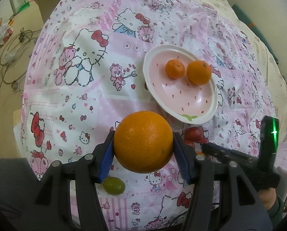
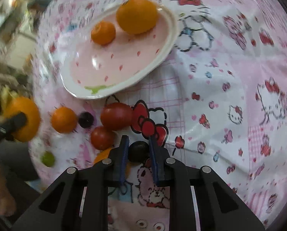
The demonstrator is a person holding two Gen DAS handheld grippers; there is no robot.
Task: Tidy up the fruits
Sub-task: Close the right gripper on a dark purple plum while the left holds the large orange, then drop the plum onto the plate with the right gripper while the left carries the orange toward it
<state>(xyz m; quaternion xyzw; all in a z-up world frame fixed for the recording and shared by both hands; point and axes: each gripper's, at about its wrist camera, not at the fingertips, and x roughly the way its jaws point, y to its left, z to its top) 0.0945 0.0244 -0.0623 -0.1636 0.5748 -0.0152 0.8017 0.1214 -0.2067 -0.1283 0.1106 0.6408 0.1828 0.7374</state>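
i have the left gripper (image 1: 143, 154) clamped on a big orange (image 1: 143, 141), both blue pads pressed to its pebbled skin, so this is the carry step: the fruit is up off the cloth and the pink plate (image 1: 157, 94) sits just ahead and to the right. in my right gripper (image 2: 137, 152) a small dark round fruit (image 2: 138, 151) sits between the ribbed pads; the view is smeared, but they look to be touching it on both sides, so i read it as gripped. next i judge the orange should go forward over the plate's bare middle, low before release, since a ball that smooth will roll on the glossy dish. just left of the right gripper lie two shiny red tomatoes (image 2: 115, 115), another dark berry (image 2: 85, 119) and a small mandarin (image 2: 64, 119) on the slick printed tablecloth (image 2: 220, 96). furthest off, two more oranges (image 1: 199, 72) rest on the plate.
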